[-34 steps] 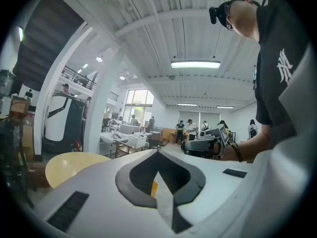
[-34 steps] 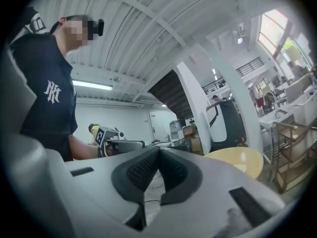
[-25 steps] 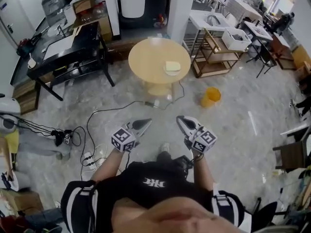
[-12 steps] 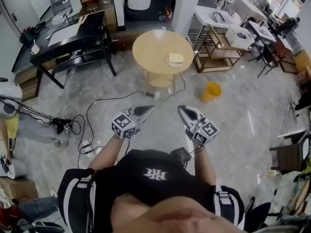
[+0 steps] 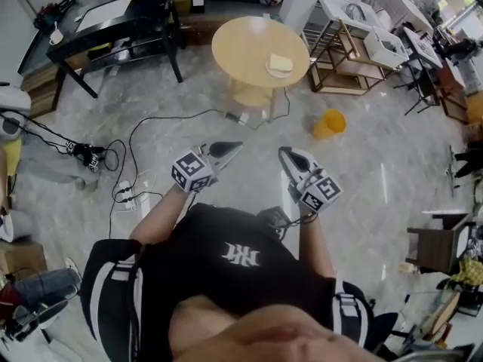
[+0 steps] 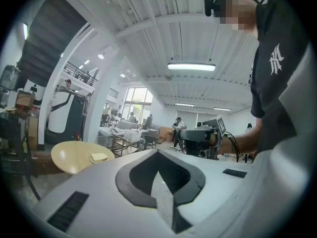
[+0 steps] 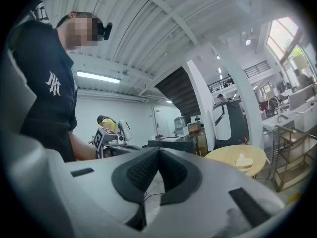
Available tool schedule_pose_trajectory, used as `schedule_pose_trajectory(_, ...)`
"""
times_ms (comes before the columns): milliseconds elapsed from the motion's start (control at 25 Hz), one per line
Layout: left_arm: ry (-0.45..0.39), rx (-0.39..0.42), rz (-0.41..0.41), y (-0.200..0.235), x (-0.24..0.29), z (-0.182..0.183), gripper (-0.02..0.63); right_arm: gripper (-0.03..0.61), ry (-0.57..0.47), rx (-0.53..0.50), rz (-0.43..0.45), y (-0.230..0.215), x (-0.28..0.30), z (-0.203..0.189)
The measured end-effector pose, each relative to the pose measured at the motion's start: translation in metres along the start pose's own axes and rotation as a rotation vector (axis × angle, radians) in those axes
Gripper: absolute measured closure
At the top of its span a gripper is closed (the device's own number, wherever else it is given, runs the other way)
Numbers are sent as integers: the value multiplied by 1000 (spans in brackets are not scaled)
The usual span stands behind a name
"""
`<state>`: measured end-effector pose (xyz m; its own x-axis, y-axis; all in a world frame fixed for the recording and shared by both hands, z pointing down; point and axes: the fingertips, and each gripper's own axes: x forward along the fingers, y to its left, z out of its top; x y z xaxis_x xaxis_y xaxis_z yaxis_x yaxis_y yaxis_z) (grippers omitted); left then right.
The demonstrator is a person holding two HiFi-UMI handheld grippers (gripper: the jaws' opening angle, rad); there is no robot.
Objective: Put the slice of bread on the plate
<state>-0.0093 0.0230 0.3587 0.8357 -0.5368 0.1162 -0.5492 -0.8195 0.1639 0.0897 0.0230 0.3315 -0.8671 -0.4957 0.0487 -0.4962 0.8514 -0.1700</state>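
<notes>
Nearest: person in black tee [image 5: 234, 266] w/ white logo, standing, both forearms held fwd over grey stone floor [image 5: 362, 179].

L side: left gripper [image 5: 235, 148], marker cube at its rear. Jaws closed tip to tip, nothing btwn them. Pointing toward far side of room.

R side: right gripper [image 5: 284, 154], just beside the left one, not touching it. Jaws fully closed, nothing held.

Floor, mid-distance: black cables [image 5: 143, 138] run left of the grippers to a white power strip [image 5: 125, 194]. Orange container [image 5: 328, 124] lies on floor, right of centre.

Further out: round wooden bench [image 5: 245, 44], well apart from both grippers. On its right part sits a pale plate [image 5: 269, 72]. The slice of bread [image 5: 280, 62] lies flat on that plate. Nothing else seen on bench top.

Far left: black bench [image 5: 128, 17] w/ assorted items, too small to ID. Far right: wooden shelf unit [image 5: 343, 59] w/ white bin [image 5: 386, 47] on top. More furniture beyond, detail unclear.
</notes>
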Motion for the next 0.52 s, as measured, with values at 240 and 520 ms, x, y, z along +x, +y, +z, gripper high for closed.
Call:
schedule_pose_trajectory(240,-4,3,9,-7,-3,0,601,577,5,6,8,4,-3,-3)
schedule_pose_trajectory(520,-1,0,9,-17,-7,-4,601,577,-2,22,24,10,-6,-5)
